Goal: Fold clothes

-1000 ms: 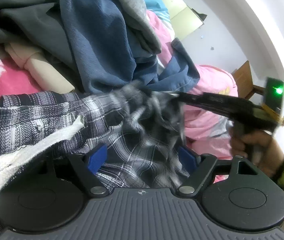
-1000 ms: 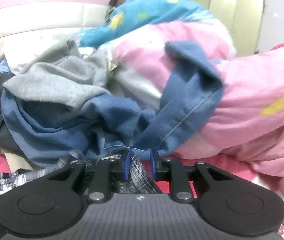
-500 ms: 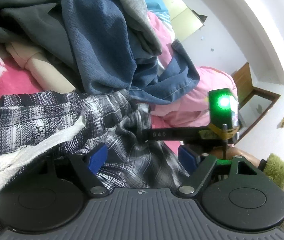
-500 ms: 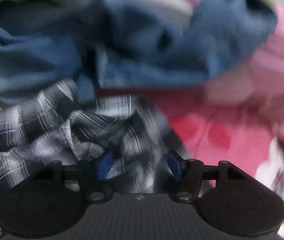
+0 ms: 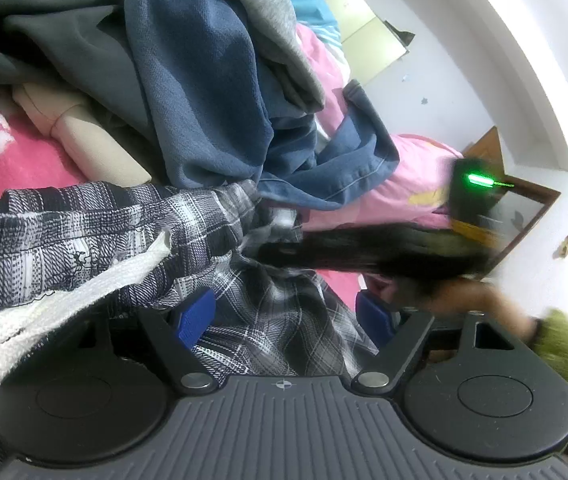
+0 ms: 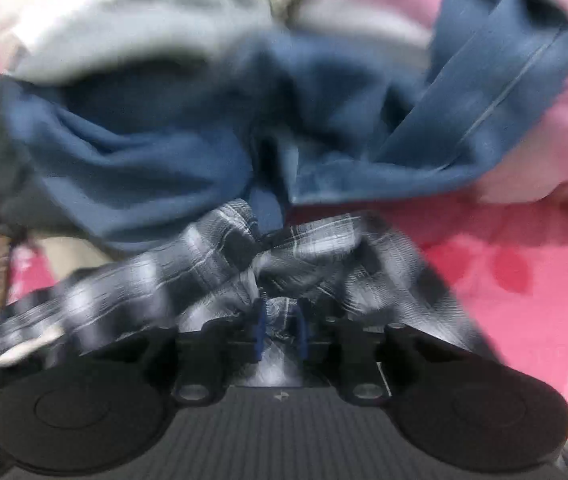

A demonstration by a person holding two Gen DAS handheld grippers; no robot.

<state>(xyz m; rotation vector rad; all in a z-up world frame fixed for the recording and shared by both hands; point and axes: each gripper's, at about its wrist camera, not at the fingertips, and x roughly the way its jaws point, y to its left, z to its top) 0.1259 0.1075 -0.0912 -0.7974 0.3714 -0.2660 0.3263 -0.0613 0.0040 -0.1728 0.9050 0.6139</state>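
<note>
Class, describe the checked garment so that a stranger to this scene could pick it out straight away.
Start at the heap of clothes on the pink bed cover. In front of the heap, below the blue garment, lies the checked garment, pinched by the right gripper. It alone is patterned, a black, grey and white check; its neighbours are plain.

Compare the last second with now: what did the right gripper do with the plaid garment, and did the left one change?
The right gripper let go of the plaid garment, opened half a second ago, and has now shut its jaws on a bunched fold of it. The left gripper stayed open over the plaid cloth. The blue garment and the pile behind have not shifted.
</note>
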